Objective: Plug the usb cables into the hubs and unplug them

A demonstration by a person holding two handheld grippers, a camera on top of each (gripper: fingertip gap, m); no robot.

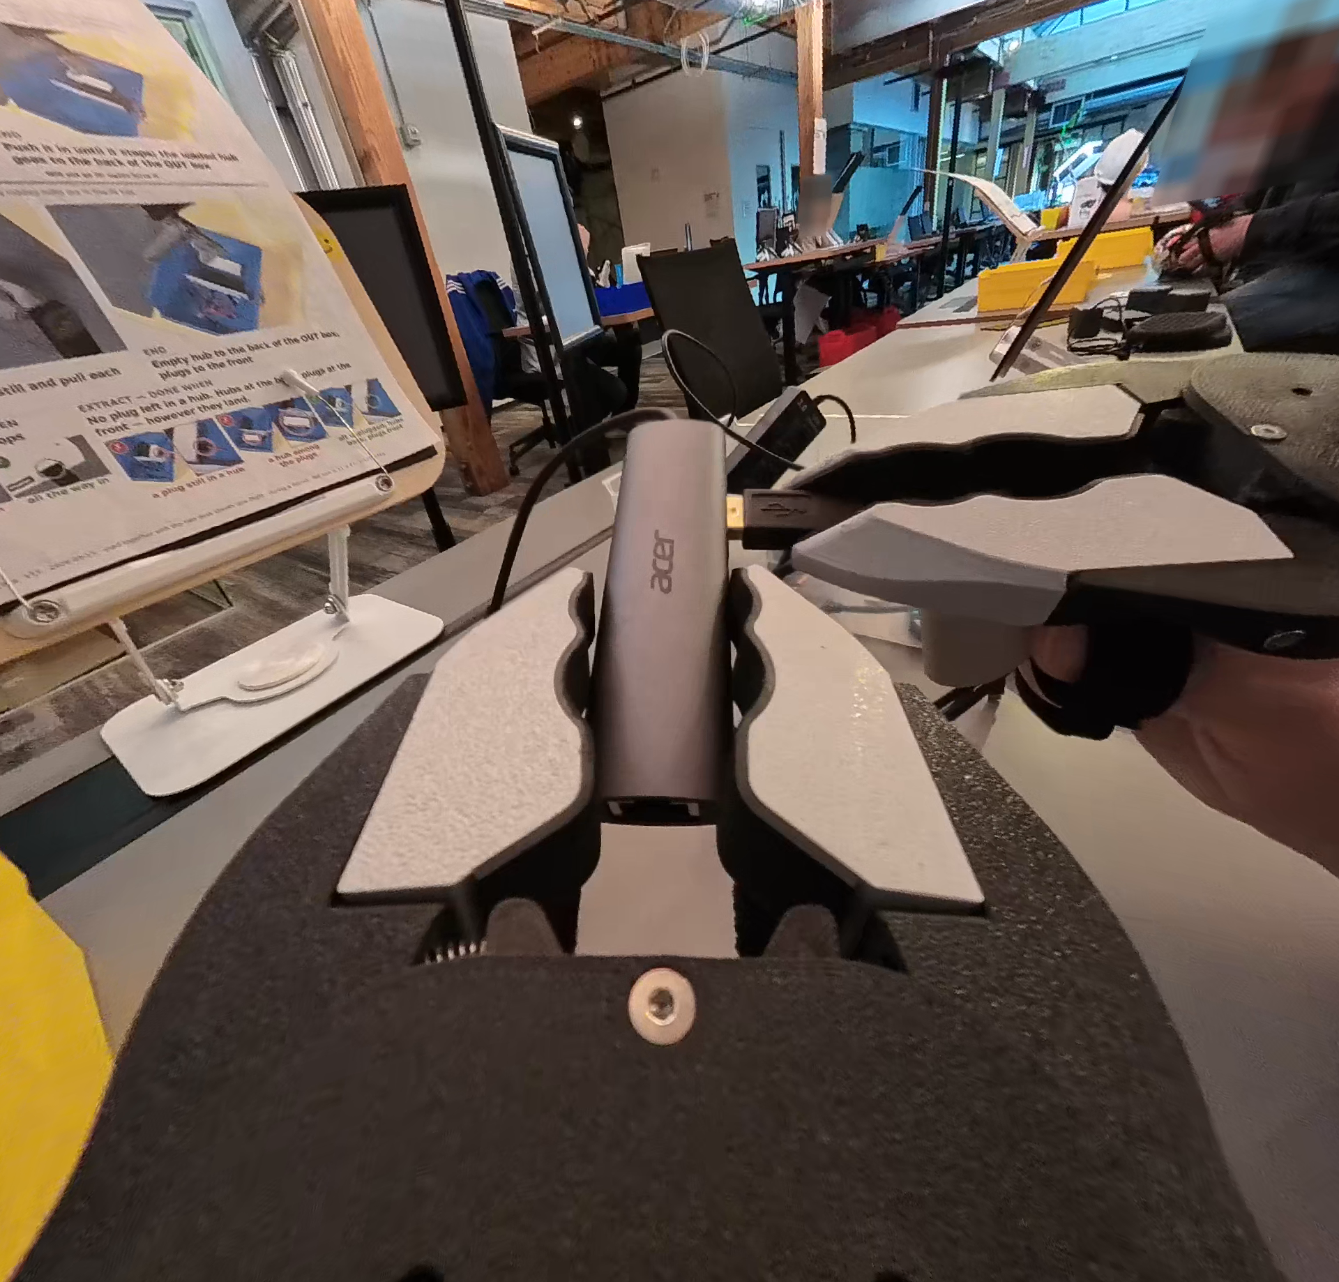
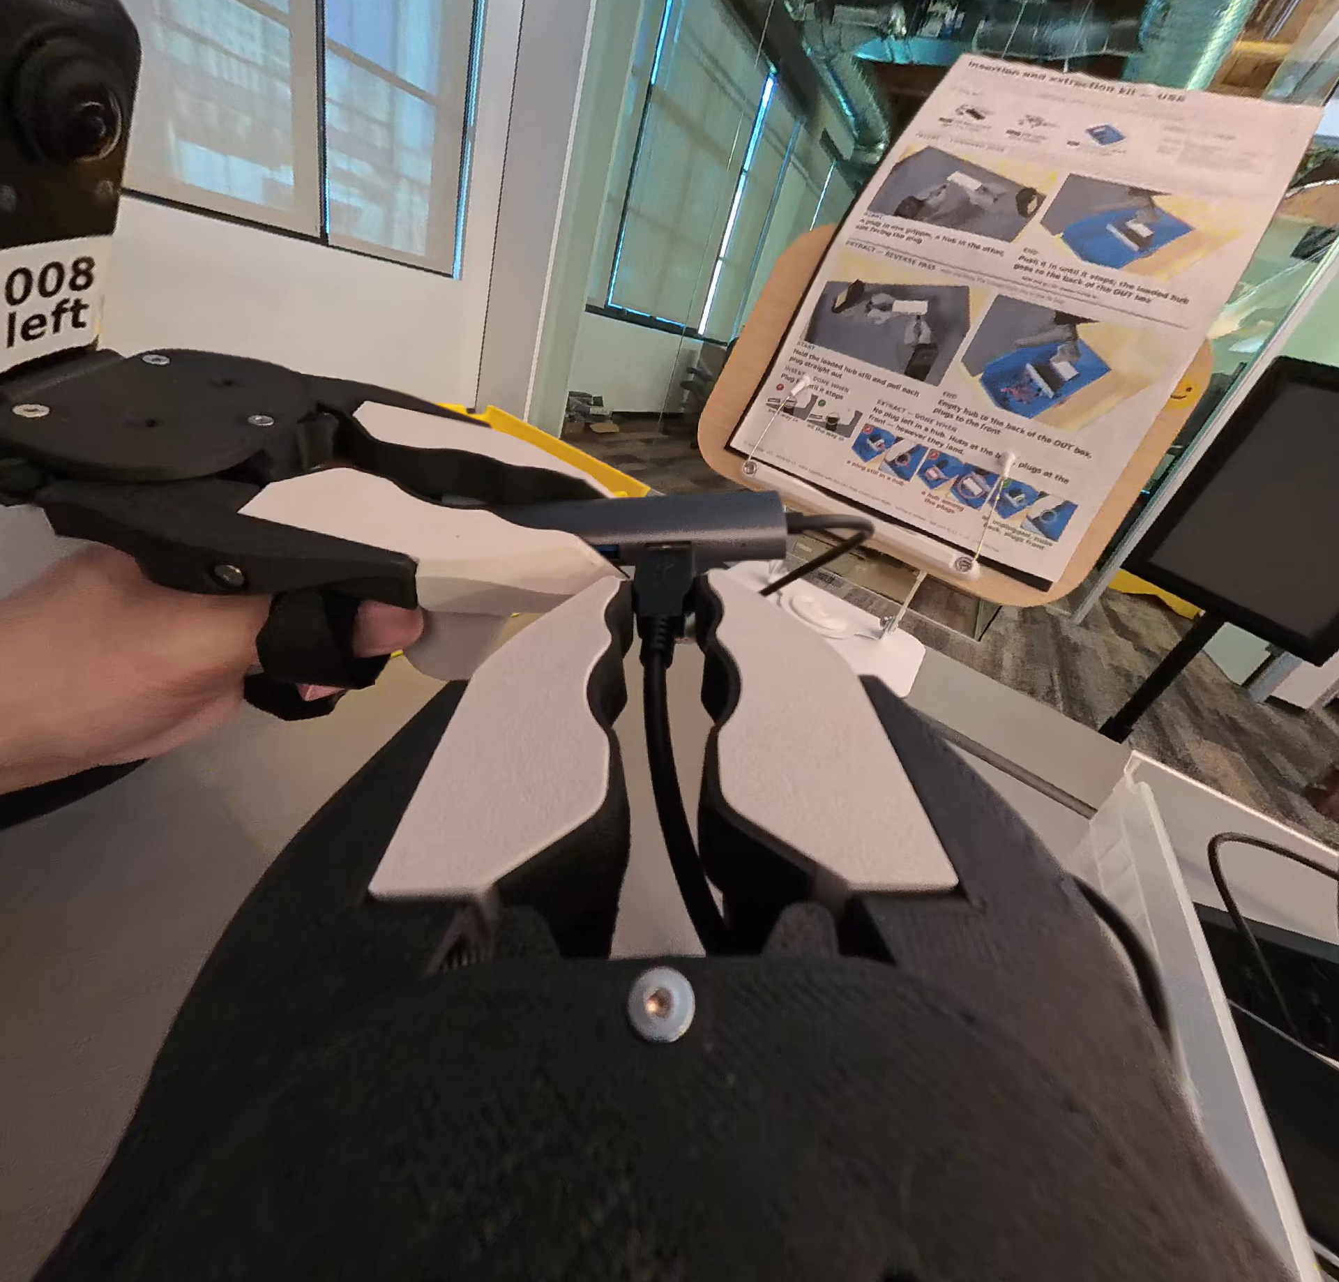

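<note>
My left gripper [image 1: 661, 595] is shut on a grey USB hub [image 1: 663, 638], held lengthwise between the fingers, with its black cable [image 1: 529, 508] trailing off the far end. My right gripper [image 1: 797, 515] comes in from the right, shut on a black USB plug [image 1: 775, 519]. The plug's gold metal tip meets the hub's right side; how deep it sits I cannot tell. In the right wrist view my right gripper [image 2: 663, 588] holds the plug [image 2: 663, 573] against the hub [image 2: 695, 522]. The plug's cable [image 2: 663, 776] runs back between the fingers. The left gripper [image 2: 601, 522] grips the hub from the left.
An instruction sheet on a wooden board [image 1: 181, 305] stands on a white base [image 1: 275, 682] at the left; it also shows in the right wrist view [image 2: 1014, 341]. A yellow bin [image 1: 43, 1030] is near left. A black monitor [image 2: 1261, 508] and a white bin [image 2: 1159, 885] are to the right. A black device [image 1: 782, 421] lies on the grey table [image 1: 1195, 957]. Only a small space, under 4 cm, lies between the two pairs of fingers.
</note>
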